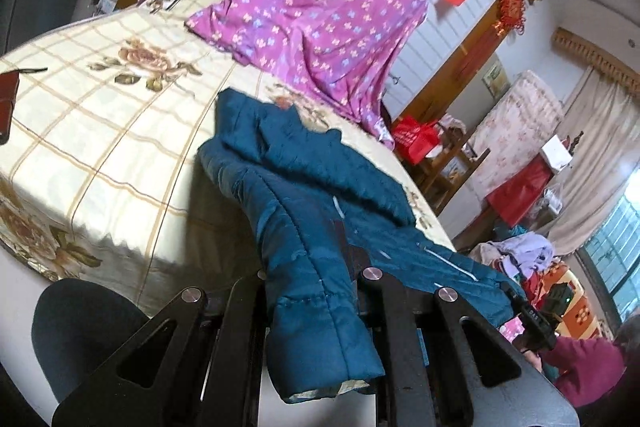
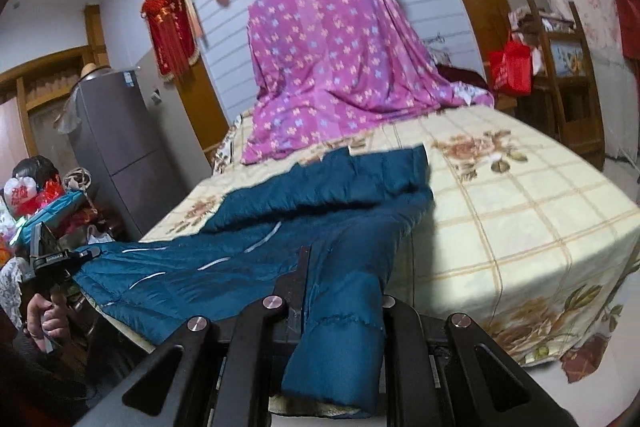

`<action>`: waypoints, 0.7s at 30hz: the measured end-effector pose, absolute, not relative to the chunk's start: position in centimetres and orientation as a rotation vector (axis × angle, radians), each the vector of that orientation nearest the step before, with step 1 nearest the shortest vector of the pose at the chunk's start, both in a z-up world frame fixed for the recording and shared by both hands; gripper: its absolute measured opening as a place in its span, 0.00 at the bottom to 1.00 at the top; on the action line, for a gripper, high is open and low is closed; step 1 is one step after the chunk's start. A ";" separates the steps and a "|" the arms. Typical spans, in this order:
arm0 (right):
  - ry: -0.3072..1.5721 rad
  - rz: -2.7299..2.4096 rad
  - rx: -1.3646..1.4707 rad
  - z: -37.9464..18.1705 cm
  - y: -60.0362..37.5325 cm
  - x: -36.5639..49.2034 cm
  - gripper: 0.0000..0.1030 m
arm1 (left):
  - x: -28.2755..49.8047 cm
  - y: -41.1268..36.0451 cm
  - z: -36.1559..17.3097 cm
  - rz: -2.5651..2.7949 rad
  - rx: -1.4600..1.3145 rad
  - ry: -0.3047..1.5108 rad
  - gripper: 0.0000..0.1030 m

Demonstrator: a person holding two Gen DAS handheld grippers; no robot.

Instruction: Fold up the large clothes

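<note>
A teal quilted jacket (image 1: 304, 187) lies partly on the bed and is lifted at its near end. In the left wrist view my left gripper (image 1: 342, 247) is shut on the jacket, and a sleeve cuff (image 1: 320, 339) hangs down over the jaws. In the right wrist view my right gripper (image 2: 306, 263) is shut on the jacket (image 2: 320, 211) too, with another cuff (image 2: 336, 355) draped over it. Each view shows the other gripper clamped on the far edge: the right gripper (image 1: 528, 319) and the left gripper (image 2: 60, 259), each in a person's hand.
The bed (image 1: 100, 131) has a cream checked sheet with flowers. A purple patterned cloth (image 1: 328, 23) covers a tall pile at its head. A dark round seat (image 1: 80, 331) stands by the bed's corner. A grey fridge (image 2: 116, 147), a wooden rack (image 2: 568, 79) and cluttered bags line the sides.
</note>
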State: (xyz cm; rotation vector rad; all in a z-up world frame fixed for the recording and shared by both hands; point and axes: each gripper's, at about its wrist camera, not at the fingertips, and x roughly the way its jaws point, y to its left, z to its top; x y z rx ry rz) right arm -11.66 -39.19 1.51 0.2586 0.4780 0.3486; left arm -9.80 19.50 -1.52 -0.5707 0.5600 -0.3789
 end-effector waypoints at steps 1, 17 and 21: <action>0.468 0.353 0.259 2.0 -39.3 -11.9 0.12 | -10.1 19.5 -1.3 -0.384 -0.571 0.554 0.09; 0.368 0.377 0.287 5.5 -39.9 -12.4 0.12 | -9.4 19.1 2.7 -0.364 -0.648 0.422 0.09; 0.350 0.366 0.304 6.1 -40.0 -10.9 0.12 | -7.8 18.7 3.2 -0.331 -0.661 0.391 0.09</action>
